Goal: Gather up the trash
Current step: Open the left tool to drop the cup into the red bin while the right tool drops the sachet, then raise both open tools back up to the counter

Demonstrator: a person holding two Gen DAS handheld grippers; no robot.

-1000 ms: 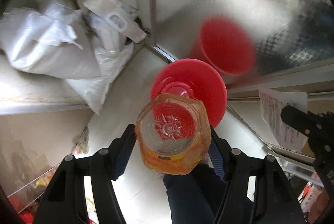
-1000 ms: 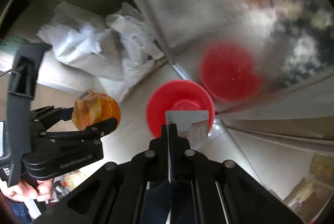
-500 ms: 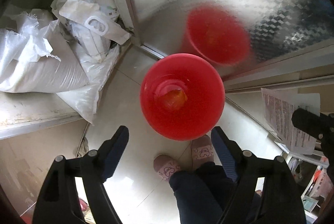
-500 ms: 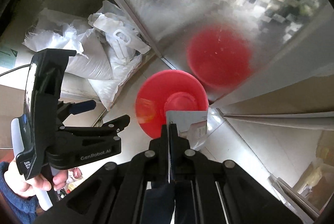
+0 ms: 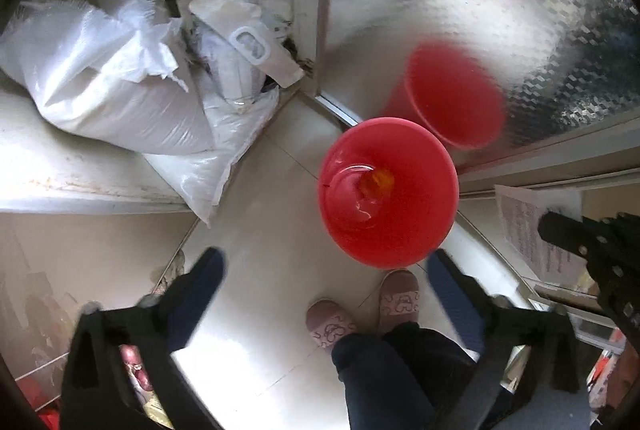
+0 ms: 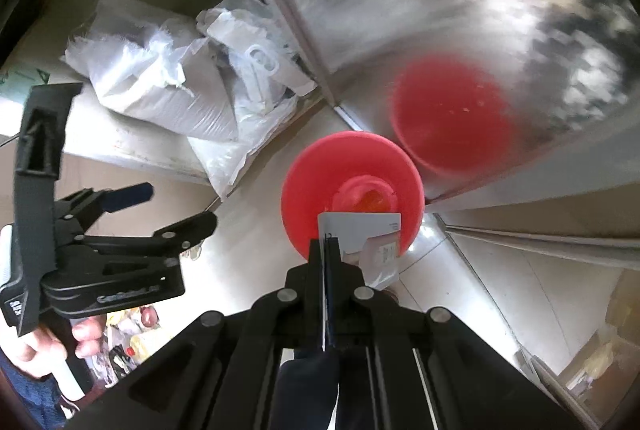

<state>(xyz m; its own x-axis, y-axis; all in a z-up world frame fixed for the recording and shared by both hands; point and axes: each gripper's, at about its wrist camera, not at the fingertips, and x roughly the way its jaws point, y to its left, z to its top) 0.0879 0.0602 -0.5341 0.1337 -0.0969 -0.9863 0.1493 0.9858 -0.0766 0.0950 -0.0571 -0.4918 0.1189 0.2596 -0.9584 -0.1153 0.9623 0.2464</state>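
Note:
A red bin (image 5: 416,230) stands on the pale tiled floor by a shiny metal door; it also shows in the right wrist view (image 6: 312,173). An orange-tinted clear plastic bottle (image 5: 376,181) lies at its bottom, also seen from the right wrist view (image 6: 372,201). My left gripper (image 5: 324,266) is open and empty above the floor, left of the bin; it shows in the right wrist view (image 6: 172,201) too. My right gripper (image 6: 327,242) is shut on a white printed paper (image 6: 368,234), held above the bin's near rim. The paper also shows in the left wrist view (image 5: 536,226).
White sacks and plastic bags (image 5: 132,85) are piled on a low ledge at the left. The metal door (image 5: 480,9) mirrors the bin. The person's slippered feet (image 5: 360,310) stand just in front of the bin. Cluttered items sit at the lower left.
My left gripper opened and let go of the bottle, which dropped into the red bin. The left gripper then drew back and to the left. The right gripper kept hold of the paper.

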